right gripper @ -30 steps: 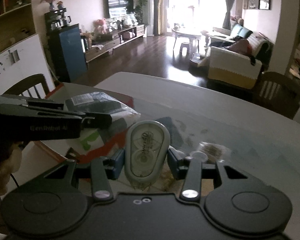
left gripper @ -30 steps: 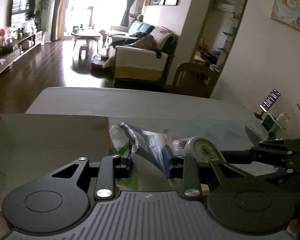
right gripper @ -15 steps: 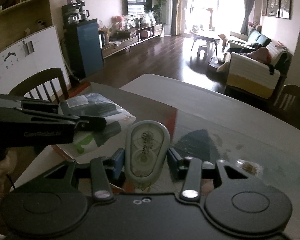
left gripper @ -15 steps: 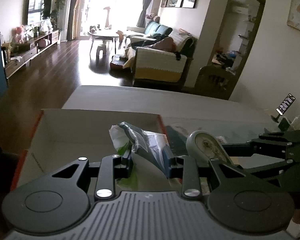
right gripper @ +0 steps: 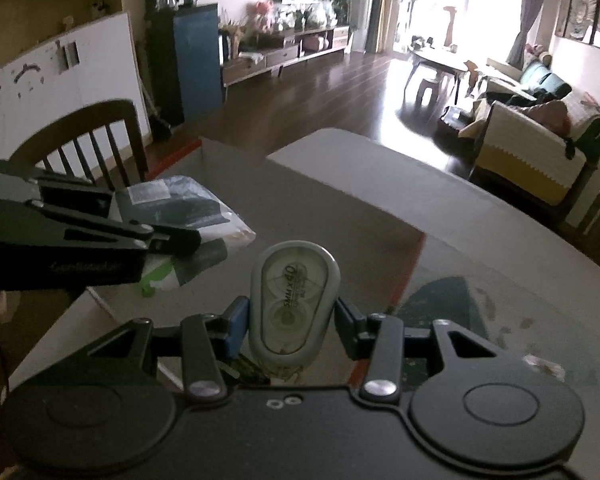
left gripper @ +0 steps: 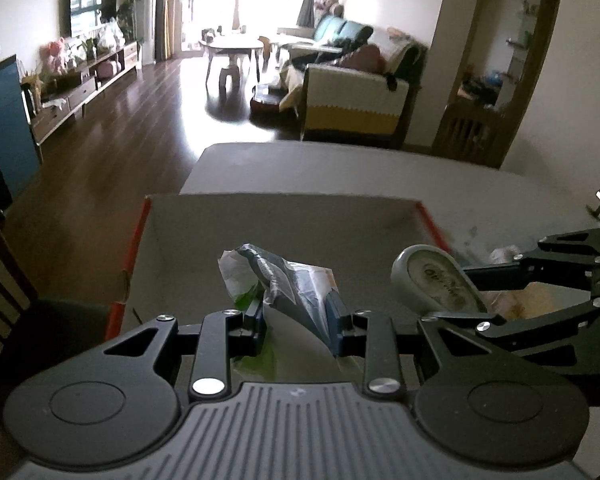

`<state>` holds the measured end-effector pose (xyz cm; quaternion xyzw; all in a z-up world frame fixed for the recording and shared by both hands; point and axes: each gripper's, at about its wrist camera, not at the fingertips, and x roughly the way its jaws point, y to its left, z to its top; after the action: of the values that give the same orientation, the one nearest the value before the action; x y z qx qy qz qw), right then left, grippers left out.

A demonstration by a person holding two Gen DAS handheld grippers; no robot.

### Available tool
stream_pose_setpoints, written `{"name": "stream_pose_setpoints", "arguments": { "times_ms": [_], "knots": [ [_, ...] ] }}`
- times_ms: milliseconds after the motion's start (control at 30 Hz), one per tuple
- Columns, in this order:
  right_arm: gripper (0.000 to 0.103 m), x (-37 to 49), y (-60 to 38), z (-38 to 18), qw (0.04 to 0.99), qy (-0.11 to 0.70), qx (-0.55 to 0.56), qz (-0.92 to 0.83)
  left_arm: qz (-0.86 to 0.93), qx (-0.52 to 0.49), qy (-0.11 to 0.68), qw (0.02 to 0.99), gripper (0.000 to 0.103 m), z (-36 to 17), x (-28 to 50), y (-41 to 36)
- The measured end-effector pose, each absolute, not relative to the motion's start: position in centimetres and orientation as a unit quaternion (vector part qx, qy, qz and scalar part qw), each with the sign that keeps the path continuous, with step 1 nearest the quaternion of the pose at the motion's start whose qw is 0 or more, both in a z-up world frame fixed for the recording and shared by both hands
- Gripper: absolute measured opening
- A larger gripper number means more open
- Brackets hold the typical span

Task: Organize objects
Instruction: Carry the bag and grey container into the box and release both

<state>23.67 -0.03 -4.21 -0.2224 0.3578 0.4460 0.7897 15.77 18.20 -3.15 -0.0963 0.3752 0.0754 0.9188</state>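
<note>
Left gripper (left gripper: 296, 320) is clamped on a crinkled plastic packet (left gripper: 284, 280), dark blue-grey with white and a flash of green, its fingers pinching the near end while the rest sticks up and forward towards twelve o'clock. In the left wrist view the packet hangs over the open cardboard box (left gripper: 284, 220), a pale-walled box with red outer edges that fills the middle of the frame.

Over to the right gripper (right gripper: 290, 320): its blue-padded fingers are closed narrow on a correction tape dispenser (right gripper: 294, 300), a grey-green teardrop-shaped case with a clear window (the print reads something like "5MM x 40", though the rest is too small to make out). It stands upright between the pads, rounded end up.

From the left wrist camera, the same dispenser (left gripper: 436, 280) shows at about three o'clock, carried by the right gripper (left gripper: 480, 280) reaching in from the right edge, just at the box's right-hand red rim. From the right wrist camera, the left gripper (right gripper: 180, 240) comes in at nine o'clock with the packet (right gripper: 180, 208) spread beyond its tips, above the box (right gripper: 300, 208).

The box sits on a grey table (right gripper: 500, 260) with a glossy top; a dark patch and some small specks lie on it at four o'clock in the right wrist view. A wooden chair (right gripper: 88, 136) stands at ten o'clock behind the box. Beyond, a living room with a sofa (left gripper: 356, 96) at one o'clock and a low table (left gripper: 232, 46) near the bright window.
</note>
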Motion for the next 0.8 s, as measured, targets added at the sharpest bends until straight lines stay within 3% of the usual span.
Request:
{"name": "stream_pose_setpoints", "arguments": {
  "times_ms": [433, 800],
  "knots": [
    [0.045, 24.8, 4.5, -9.2, 0.76, 0.412, -0.264, 0.428, 0.062, -0.061, 0.428, 0.899, 0.029, -6.7, 18.9, 19.2],
    [0.045, 24.3, 5.9, -10.2, 0.744, 0.421, -0.291, 0.429, 0.054, -0.068, 0.476, 0.875, 0.029, -9.0, 20.0, 19.6]
  ]
}}
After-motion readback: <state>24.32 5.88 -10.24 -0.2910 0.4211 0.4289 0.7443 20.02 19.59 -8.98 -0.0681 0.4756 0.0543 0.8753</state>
